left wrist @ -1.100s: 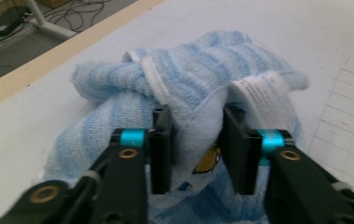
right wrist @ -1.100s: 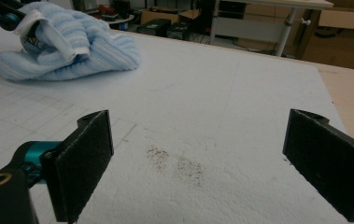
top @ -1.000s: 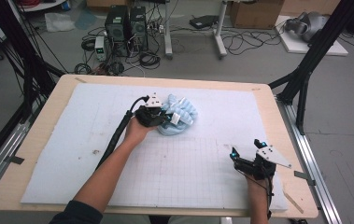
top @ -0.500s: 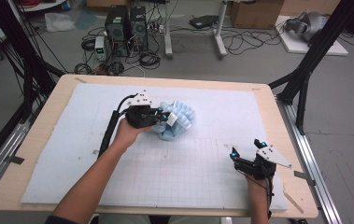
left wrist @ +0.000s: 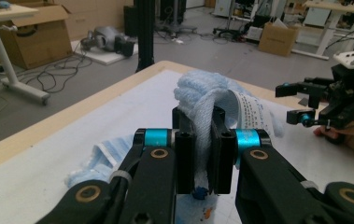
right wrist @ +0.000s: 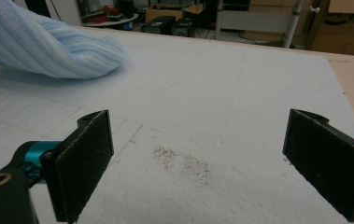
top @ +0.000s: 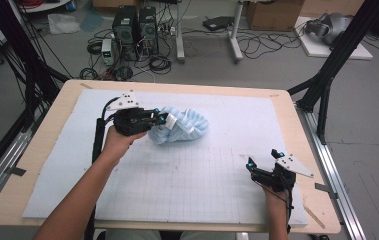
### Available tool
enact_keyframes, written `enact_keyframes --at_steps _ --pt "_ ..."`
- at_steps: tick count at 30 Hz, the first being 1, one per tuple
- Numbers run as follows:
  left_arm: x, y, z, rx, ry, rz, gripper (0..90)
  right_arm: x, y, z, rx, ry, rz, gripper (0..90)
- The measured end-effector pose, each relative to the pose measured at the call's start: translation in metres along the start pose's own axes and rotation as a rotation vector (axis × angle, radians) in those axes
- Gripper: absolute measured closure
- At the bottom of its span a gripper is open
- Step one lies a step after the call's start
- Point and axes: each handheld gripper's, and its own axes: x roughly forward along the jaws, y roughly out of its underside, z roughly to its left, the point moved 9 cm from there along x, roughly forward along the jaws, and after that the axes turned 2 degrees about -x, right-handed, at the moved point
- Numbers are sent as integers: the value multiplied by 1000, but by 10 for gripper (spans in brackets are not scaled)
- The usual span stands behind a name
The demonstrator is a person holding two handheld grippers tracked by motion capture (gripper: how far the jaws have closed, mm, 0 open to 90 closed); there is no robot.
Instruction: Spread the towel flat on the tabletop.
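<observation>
Cloth is the work in hand: seen from the high view, the left claw is clamped on an edge of the light blue knitted garment, which lies bunched near the middle of the white mat covering the tabletop. The gripped edge sits at the claw's tips, with the bulk of the garment just beyond them, toward the person's right. The right claw rests well apart at the near right corner of the mat.

From the left gripper view, a fold of the garment stands pinched between the two jaws, with a white label just behind it. To do the lift well, the person would likely keep the pinch firm and raise it steadily so the bunch unrolls rather than slips.

In the right gripper view, the right claw stands wide apart over bare mat, the garment lying far off to its upper left.
</observation>
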Motion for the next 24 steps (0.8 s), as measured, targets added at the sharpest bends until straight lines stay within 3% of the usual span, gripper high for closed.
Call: enact_keyframes --at_steps 2,8,11,12,13,17,20,22,23,24 --pt "-7 -3 0 5 -3 -3 830 1 -2 8 3 -23 -2 76" --pt "-24 -12 -5 26 -12 -31 830 13 -21 49 -73 -119 -8 77" --pt "-27 -17 -6 24 -10 -47 830 24 -32 77 -92 -190 -5 79" --pt "-28 -18 -6 25 -9 -49 830 33 -37 97 -106 -249 3 152" --pt "-28 -19 -5 27 -12 -49 830 33 -37 97 -106 -249 3 152" --pt "-25 -20 -3 20 -14 -54 830 54 -45 142 -138 -355 17 206" --pt "-23 -20 -3 20 -13 -49 829 75 -44 166 -172 -365 61 206" --pt "-22 -20 -2 20 -12 -48 829 90 -42 174 -177 -356 89 208" --pt "-21 -21 -2 19 -14 -50 829 102 -39 176 -185 -325 118 208" --pt "-21 -20 -1 17 -15 -50 829 102 -39 176 -185 -325 118 208"
